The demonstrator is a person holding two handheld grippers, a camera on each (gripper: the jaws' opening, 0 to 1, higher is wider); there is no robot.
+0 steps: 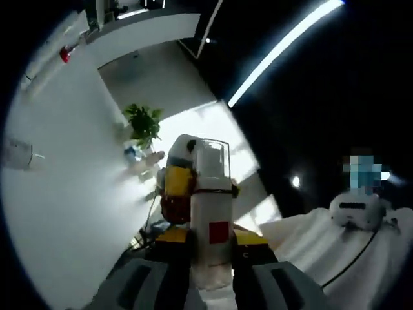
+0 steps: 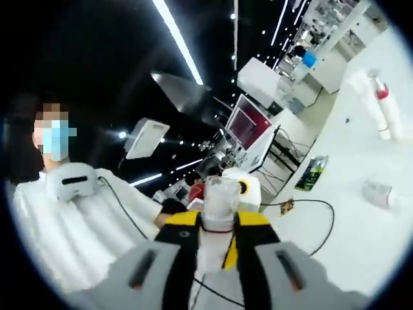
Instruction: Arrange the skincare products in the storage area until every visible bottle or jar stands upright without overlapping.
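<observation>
In the left gripper view a white bottle with a clear cap and a red square label stands between my left gripper's jaws, which are shut on it. Just behind it is the other gripper, yellow, white and red. In the right gripper view my right gripper is shut on a bottle with a clear cap, its yellow-tipped jaws pressed to both sides. The other gripper shows close behind that cap. Both views point up and away from the table, and I cannot tell whether this is one bottle or two.
A person in white stands close, with a white headset at the chest. On the white table are a green can, a red-capped white bottle, a small lying item and a cable. A potted plant stands by the wall.
</observation>
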